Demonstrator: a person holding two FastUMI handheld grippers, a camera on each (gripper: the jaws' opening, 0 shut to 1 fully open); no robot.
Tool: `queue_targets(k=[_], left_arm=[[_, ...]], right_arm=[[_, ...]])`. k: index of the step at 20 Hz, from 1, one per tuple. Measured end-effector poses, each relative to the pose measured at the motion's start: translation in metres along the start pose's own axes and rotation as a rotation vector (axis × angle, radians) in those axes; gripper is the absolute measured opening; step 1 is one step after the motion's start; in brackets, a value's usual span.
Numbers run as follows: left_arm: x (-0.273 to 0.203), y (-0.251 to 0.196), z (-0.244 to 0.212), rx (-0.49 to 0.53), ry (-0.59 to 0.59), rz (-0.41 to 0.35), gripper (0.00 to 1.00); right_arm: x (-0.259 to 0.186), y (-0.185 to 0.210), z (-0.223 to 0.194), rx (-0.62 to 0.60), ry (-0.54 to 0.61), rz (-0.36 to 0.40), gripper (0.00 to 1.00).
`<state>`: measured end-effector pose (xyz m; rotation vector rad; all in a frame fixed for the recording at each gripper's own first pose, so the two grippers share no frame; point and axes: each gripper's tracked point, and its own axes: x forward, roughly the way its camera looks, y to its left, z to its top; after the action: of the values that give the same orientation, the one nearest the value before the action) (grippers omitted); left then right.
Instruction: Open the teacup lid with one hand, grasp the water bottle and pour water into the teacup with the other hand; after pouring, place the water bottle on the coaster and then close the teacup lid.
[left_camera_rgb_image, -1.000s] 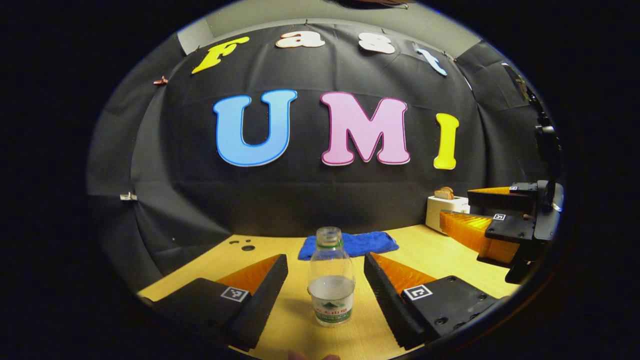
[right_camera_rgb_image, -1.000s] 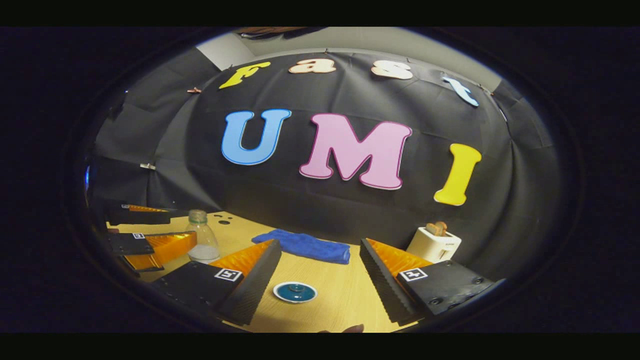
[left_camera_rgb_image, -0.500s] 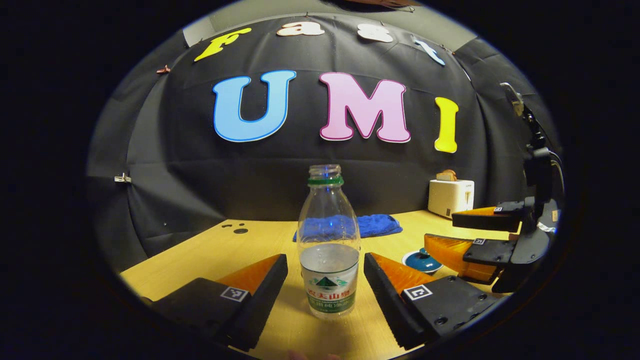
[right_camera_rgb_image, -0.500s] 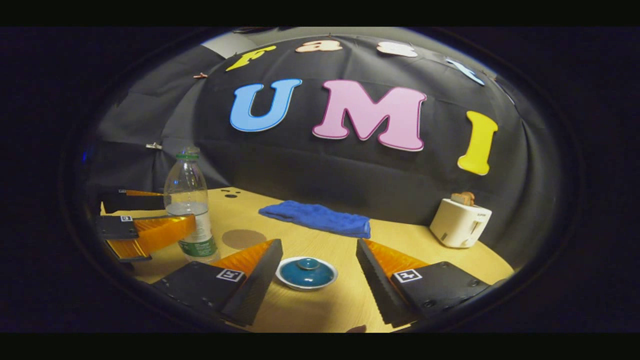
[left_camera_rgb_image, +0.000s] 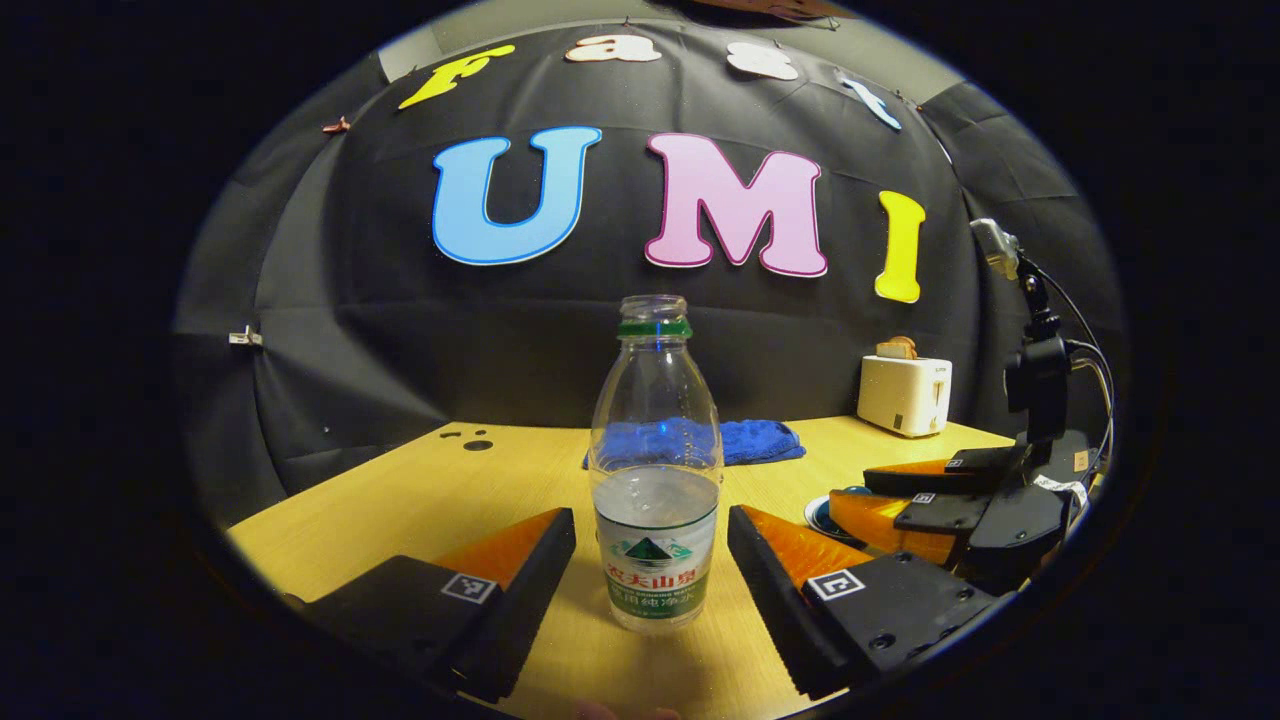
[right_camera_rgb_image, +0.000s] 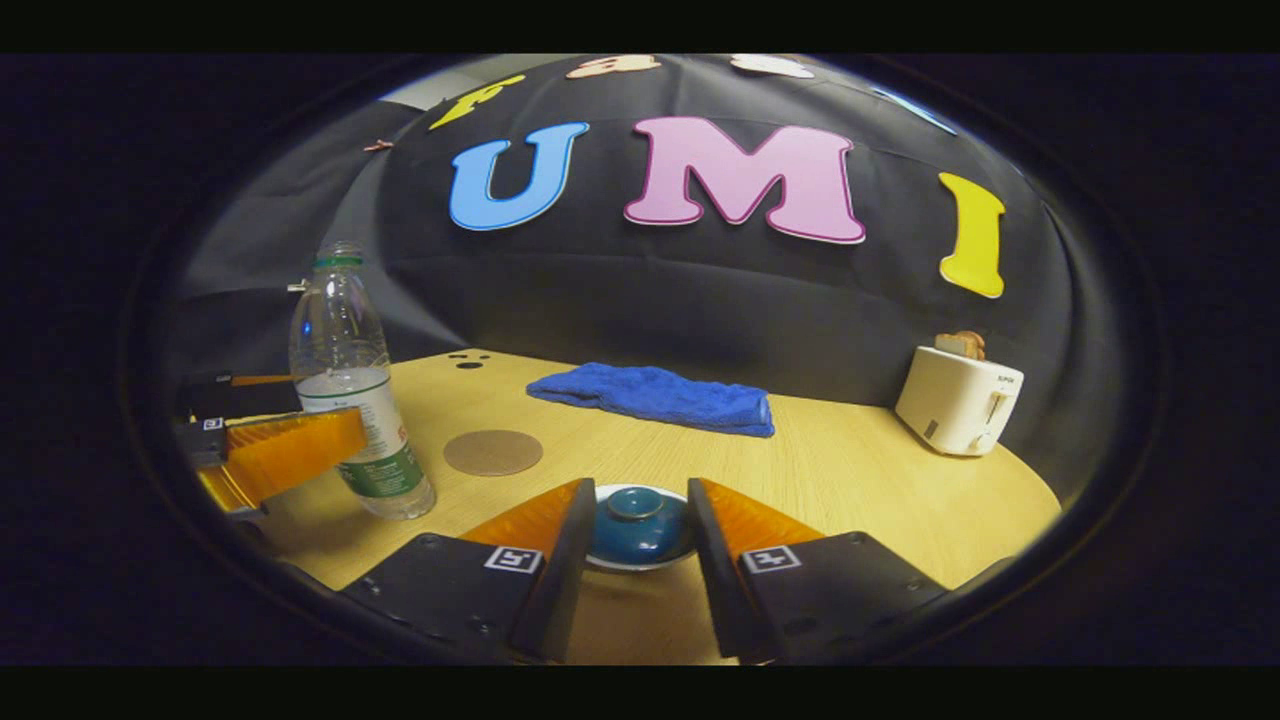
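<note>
Standing upright on the wooden table (right_camera_rgb_image: 850, 470), the water bottle (left_camera_rgb_image: 655, 470) serves as the landmark for everything else. It has no cap, a green ring at the neck, a label around its lower part and water filling roughly the lower half. In the left gripper view, the left gripper (left_camera_rgb_image: 650, 560) has its fingers spread wide, one on each side of the bottle's lower body, with a clear gap of table showing between each finger and the bottle, so neither presses on it. The right gripper view shows the same gripper (right_camera_rgb_image: 290, 445) from the side, one finger crossing in front of the bottle's label.

To the right of the bottle, seen from the right gripper view, a round brown coaster (right_camera_rgb_image: 493, 452) lies flat on the table, just beside the bottle and apart from it. Farther right and nearer the camera sits the teacup (right_camera_rgb_image: 638, 530), its blue lid (right_camera_rgb_image: 636, 520) with a small knob on top in place. The right gripper (right_camera_rgb_image: 636, 545) has its fingers drawn in close around the lid, one on each side; whether they actually touch it cannot be told. In the left gripper view, the right gripper (left_camera_rgb_image: 900, 500) hangs low to the right of the bottle, over the teacup's edge.

Behind the bottle, toward the booth wall, lies a folded blue towel (right_camera_rgb_image: 655, 398). Well to the bottle's right, at the far table edge, stands a white toaster (right_camera_rgb_image: 958, 400) with toast in its slot.
</note>
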<state>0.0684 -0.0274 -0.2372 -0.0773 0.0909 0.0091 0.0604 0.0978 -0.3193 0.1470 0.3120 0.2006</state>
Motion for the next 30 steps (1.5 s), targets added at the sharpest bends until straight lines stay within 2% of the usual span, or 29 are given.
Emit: queue_targets(k=[2, 3, 4, 10, 11, 13, 14, 17, 18, 19, 20, 21, 22, 25, 26, 27, 28, 29, 30], left_arm=[[0.001, 0.001, 0.0, -0.002, 0.002, 0.007, 0.97], [0.001, -0.001, -0.001, 0.0, 0.001, 0.005, 0.97], [0.002, -0.002, -0.002, 0.008, 0.002, 0.003, 0.97], [0.005, -0.004, -0.005, 0.018, 0.007, -0.005, 0.97], [0.007, -0.004, -0.006, 0.016, 0.011, -0.003, 0.97], [0.007, -0.003, -0.007, 0.017, 0.017, 0.008, 0.96], [0.007, -0.005, -0.007, 0.014, 0.014, 0.005, 0.97], [0.007, -0.003, -0.008, 0.01, 0.02, 0.012, 0.97], [0.008, -0.006, -0.009, 0.011, 0.027, 0.018, 0.96], [0.01, -0.007, -0.012, 0.015, 0.044, 0.027, 0.93], [0.011, -0.007, -0.013, 0.019, 0.053, 0.024, 0.9], [0.012, -0.007, -0.018, 0.026, 0.066, 0.021, 0.86], [0.011, -0.006, -0.018, 0.035, 0.07, 0.024, 0.84], [0.01, -0.005, -0.016, 0.057, 0.078, 0.037, 0.78], [0.009, 0.001, -0.016, 0.084, 0.091, 0.06, 0.76], [0.008, 0.011, -0.015, 0.128, 0.103, 0.08, 0.76], [0.008, 0.018, -0.013, 0.171, 0.11, 0.096, 0.76], [0.009, 0.024, -0.012, 0.222, 0.12, 0.109, 0.76], [0.011, 0.029, -0.008, 0.278, 0.126, 0.122, 0.76]], right_arm=[[0.002, 0.004, 0.001, 0.013, -0.003, 0.016, 0.35], [0.002, 0.004, 0.001, 0.005, -0.006, 0.02, 0.36], [0.0, 0.004, 0.001, 0.008, -0.006, 0.026, 0.3], [-0.005, 0.0, 0.02, 0.005, -0.054, 0.023, 0.3], [-0.008, -0.004, 0.026, 0.005, -0.065, 0.016, 0.35], [-0.012, -0.015, 0.033, 0.006, -0.079, 0.001, 0.35], [-0.015, -0.023, 0.036, 0.003, -0.088, -0.012, 0.3], [-0.024, -0.049, 0.039, -0.018, -0.094, -0.054, 0.3], [-0.027, -0.059, 0.038, -0.025, -0.093, -0.068, 0.34], [-0.03, -0.064, 0.037, -0.025, -0.093, -0.076, 0.3], [-0.033, -0.07, 0.037, -0.025, -0.092, -0.084, 0.3], [-0.034, -0.076, 0.037, -0.024, -0.092, -0.091, 0.34], [-0.036, -0.081, 0.037, -0.023, -0.093, -0.096, 0.3], [-0.041, -0.094, 0.036, -0.022, -0.091, -0.108, 0.3], [-0.043, -0.099, 0.037, -0.02, -0.095, -0.106, 0.3], [-0.044, -0.102, 0.038, -0.022, -0.098, -0.106, 0.26], [-0.044, -0.105, 0.038, -0.024, -0.099, -0.107, 0.3], [-0.045, -0.107, 0.038, -0.025, -0.102, -0.107, 0.3], [-0.046, -0.111, 0.039, -0.025, -0.104, -0.109, 0.26]])
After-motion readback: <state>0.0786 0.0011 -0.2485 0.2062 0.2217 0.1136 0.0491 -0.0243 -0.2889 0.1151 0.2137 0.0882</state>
